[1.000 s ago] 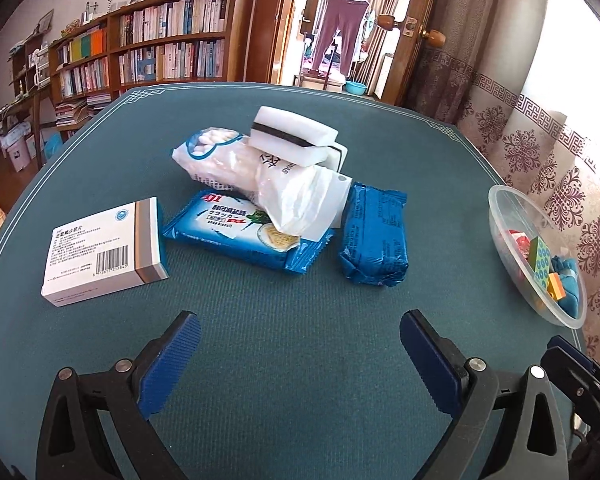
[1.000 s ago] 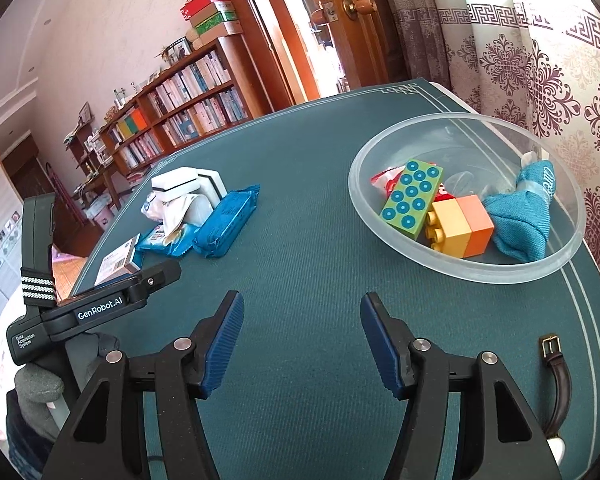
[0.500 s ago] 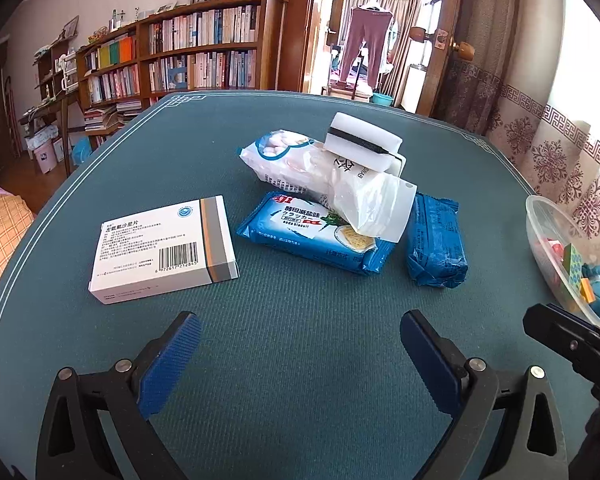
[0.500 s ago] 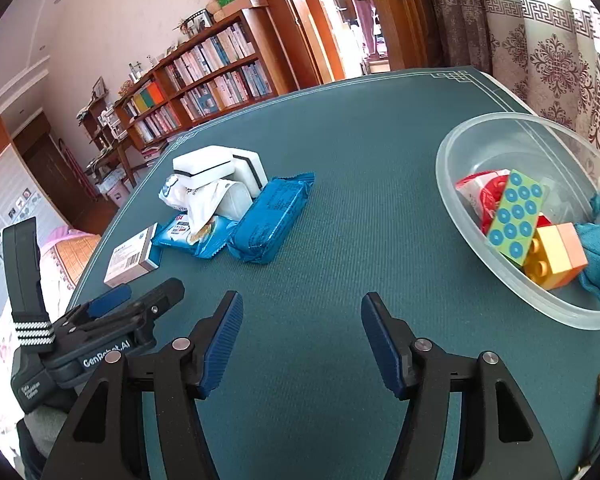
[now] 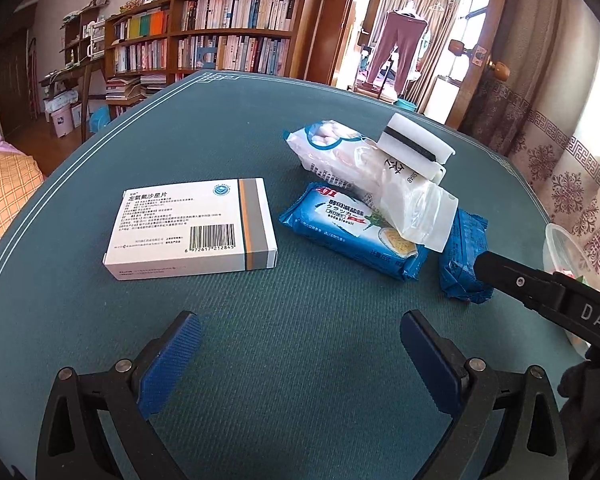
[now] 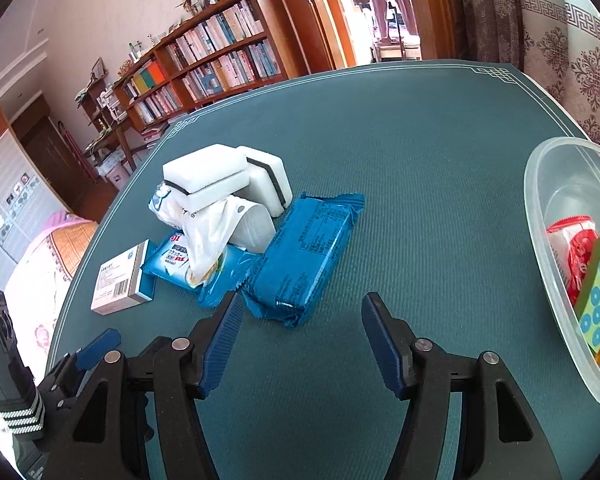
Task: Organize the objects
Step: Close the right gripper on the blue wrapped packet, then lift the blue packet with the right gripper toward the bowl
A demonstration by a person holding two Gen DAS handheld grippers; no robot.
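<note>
A white medicine box (image 5: pixel 192 230) lies on the green table, ahead and left of my open, empty left gripper (image 5: pixel 300 354). Beside it lie a light-blue cracker pack (image 5: pixel 352 236), a dark-blue packet (image 5: pixel 462 258), a white plastic bag (image 5: pixel 380 176) and white sponges (image 5: pixel 414 148). My right gripper (image 6: pixel 300 340) is open and empty, just short of the dark-blue packet (image 6: pixel 306 252). The clear bowl (image 6: pixel 560 216) at the right holds toy bricks (image 6: pixel 598 286) and a red-and-white pack (image 6: pixel 572 244). The medicine box (image 6: pixel 120 280) lies at the left.
The table (image 6: pixel 420 140) is round-edged with a white border line. Bookshelves (image 5: pixel 220 32) and a doorway (image 5: pixel 404 40) stand behind it, a curtain (image 6: pixel 560 40) to the right. My left gripper (image 6: pixel 88 350) shows at the lower left of the right wrist view.
Both grippers have swung left. The pile and medicine box now sit closer to centre, and the bowl has slid towards the right edge. Both grippers stay open.
</note>
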